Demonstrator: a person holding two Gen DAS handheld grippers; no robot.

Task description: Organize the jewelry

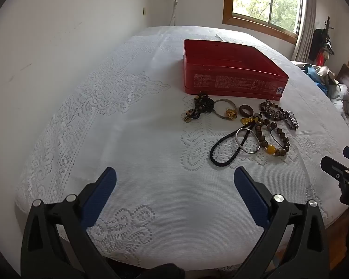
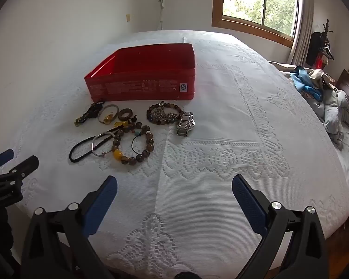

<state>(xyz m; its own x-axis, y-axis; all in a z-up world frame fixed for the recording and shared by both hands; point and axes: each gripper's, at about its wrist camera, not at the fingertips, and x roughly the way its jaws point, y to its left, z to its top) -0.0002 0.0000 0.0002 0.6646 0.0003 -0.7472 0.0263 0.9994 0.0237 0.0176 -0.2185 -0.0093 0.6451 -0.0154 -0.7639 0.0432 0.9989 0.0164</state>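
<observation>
An open red tin box [image 1: 232, 79] [image 2: 146, 81] sits on a white lace cloth [image 1: 151, 139] [image 2: 221, 151]. In front of it lie several pieces of jewelry: a brown bead bracelet with a yellow bead [image 1: 273, 139] [image 2: 133, 144], a black braided cord [image 1: 225, 151] [image 2: 81, 152], a silver bangle [image 1: 247, 140] [image 2: 100, 144], a metal watch [image 1: 292, 119] [image 2: 185, 122], a dark bead bracelet [image 1: 271, 110] [image 2: 164, 114] and a wooden ring [image 1: 246, 110] [image 2: 125, 114]. My left gripper [image 1: 174, 176] is open and empty, short of the pile. My right gripper [image 2: 174, 186] is open and empty too.
The cloth covers a large round surface beside a white wall on the left. A window [image 1: 267, 2] [image 2: 260, 4] is at the back right. A heap of bedding and clothes [image 1: 332, 81] [image 2: 325, 93] lies at the right edge.
</observation>
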